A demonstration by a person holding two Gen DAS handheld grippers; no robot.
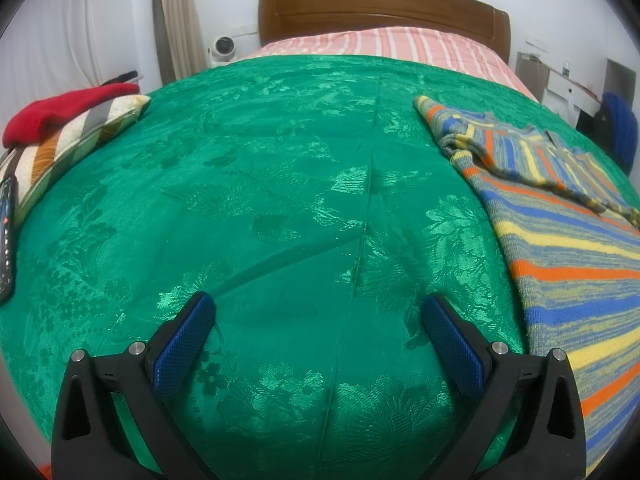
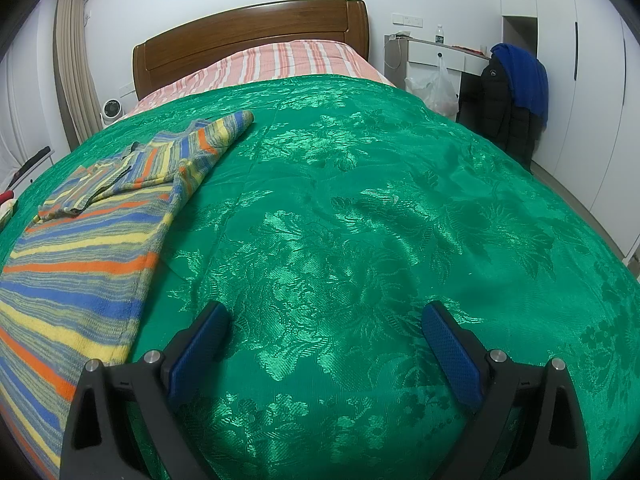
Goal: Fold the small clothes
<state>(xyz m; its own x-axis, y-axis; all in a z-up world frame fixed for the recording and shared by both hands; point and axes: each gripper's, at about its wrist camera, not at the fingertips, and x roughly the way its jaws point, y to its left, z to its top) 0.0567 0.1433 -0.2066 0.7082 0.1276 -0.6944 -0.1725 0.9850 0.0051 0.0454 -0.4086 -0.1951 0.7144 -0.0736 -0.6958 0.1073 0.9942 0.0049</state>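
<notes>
Bedding fills most of what we see: a green patterned bedspread [image 1: 280, 200] covers the bed, with a pink striped sheet [image 1: 380, 42] showing beyond it below the wooden headboard [image 1: 380, 4]. We hold the left gripper [image 1: 320, 308] low over bare bedspread, its blue-padded fingers [image 1: 184, 344] spread wide with nothing between them. We hold the right gripper [image 2: 326, 316] the same way, jaws wide apart and empty above the green cloth. The task's thing, a striped knit sweater [image 1: 560, 248] in blue, orange, yellow and grey, lies flat on the bedspread between our two grippers: it sits to the right in the left wrist view and to the left in the right wrist view [image 2: 80, 248]. Its sleeves look folded across the upper body, and one corner reaches toward the headboard. Neither gripper touches it. At the far left edge of the bed we see a red garment [image 1: 60, 110] resting on a striped pillow [image 1: 80, 140], with a remote control [image 1: 6, 240] just beside the pillow. Of containers, we find only a white plastic bag [image 2: 436, 88] hanging at a white desk [image 2: 440, 54]; we cannot tell what is in it. A bottle [image 2: 439, 34] stands on the desk, and a dark jacket [image 2: 504, 108] with a blue cloth [image 2: 524, 76] over it hangs beside it. A small white fan [image 2: 110, 110] sits by the headboard.
</notes>
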